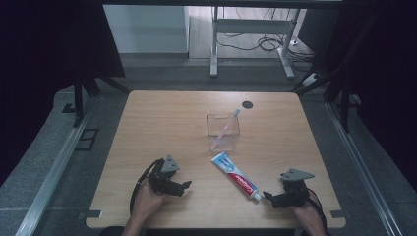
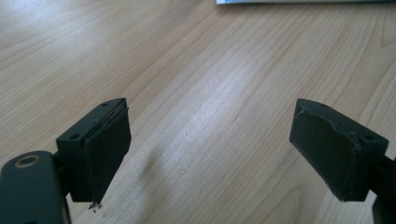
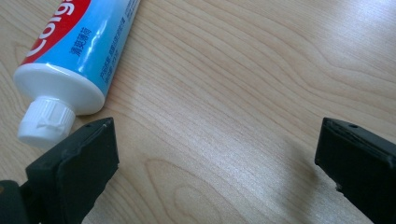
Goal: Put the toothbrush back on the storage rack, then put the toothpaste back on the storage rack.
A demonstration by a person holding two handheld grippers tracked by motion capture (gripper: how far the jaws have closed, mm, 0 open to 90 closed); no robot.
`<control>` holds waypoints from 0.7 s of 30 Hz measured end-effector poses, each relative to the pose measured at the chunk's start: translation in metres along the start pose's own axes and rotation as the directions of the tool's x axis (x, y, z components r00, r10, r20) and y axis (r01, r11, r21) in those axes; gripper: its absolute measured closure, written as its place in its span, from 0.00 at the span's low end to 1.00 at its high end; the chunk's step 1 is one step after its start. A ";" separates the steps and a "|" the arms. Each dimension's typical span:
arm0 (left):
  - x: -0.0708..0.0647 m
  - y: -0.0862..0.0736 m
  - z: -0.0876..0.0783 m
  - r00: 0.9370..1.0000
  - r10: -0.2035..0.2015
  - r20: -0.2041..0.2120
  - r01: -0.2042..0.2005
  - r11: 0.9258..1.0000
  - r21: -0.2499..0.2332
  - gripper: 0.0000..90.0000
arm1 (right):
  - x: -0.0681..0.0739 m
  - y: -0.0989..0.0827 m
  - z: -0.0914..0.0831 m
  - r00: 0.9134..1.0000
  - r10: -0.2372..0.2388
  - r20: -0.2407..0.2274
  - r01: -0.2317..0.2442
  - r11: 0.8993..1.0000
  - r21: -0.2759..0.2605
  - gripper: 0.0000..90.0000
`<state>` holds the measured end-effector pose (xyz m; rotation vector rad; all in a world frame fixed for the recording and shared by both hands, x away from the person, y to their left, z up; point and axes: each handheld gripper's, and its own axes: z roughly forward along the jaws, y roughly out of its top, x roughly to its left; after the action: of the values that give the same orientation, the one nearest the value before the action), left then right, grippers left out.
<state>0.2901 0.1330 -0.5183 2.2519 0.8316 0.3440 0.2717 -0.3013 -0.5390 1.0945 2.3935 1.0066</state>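
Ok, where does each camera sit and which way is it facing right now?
High view: above the person's side, looking forward and down on the table; forearms, left gripper, right gripper.
Left gripper view: low over wood, along its open jaws.
Right gripper view: along its open jaws, toothpaste tube cap by one jaw.
Shared: the tube lies in the high view too.

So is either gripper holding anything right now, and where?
Nothing is held. The left gripper is open over bare table; the right gripper is open beside the toothpaste tube's cap.
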 end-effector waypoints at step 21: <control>0.007 -0.006 -0.007 0.999 -0.043 0.015 0.044 0.998 -0.048 0.14 | 0.008 0.007 -0.005 0.998 0.044 -0.053 -0.040 0.997 0.065 0.06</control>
<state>0.2890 0.1443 -0.5177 2.1856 0.8547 0.3240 0.2671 -0.2943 -0.5308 1.1586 2.4711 0.9917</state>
